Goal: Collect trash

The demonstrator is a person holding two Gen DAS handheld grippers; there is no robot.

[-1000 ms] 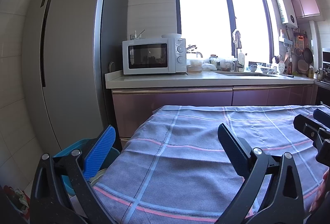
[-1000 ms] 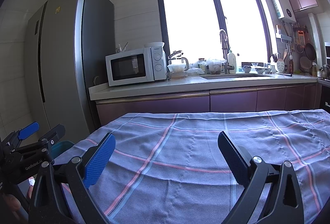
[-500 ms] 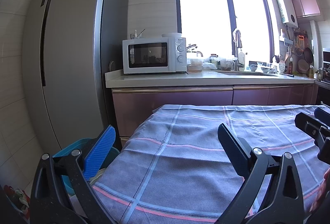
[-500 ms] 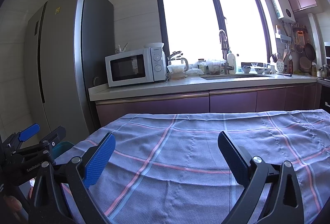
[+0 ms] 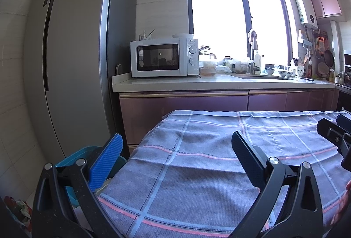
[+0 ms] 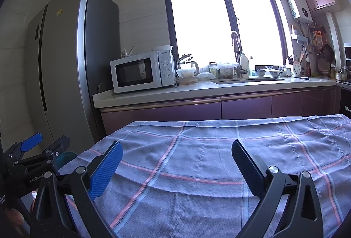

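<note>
Left wrist view: the left tool (image 5: 175,156) hangs spread wide and empty over the tabletop's (image 5: 197,172) left edge, probably because the blue bin (image 5: 72,156) sits just below it.

Right wrist view: the right tool (image 6: 176,161), equally wide and empty, faces bare cloth; no trash shows, perhaps hidden.

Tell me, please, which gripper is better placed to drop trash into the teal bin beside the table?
Left, probably. The left gripper hovers open over the table's left edge, with the teal bin just below its blue pad. The right gripper, also open, sits farther along the tablecloth. No trash is visible on the cloth.
</note>
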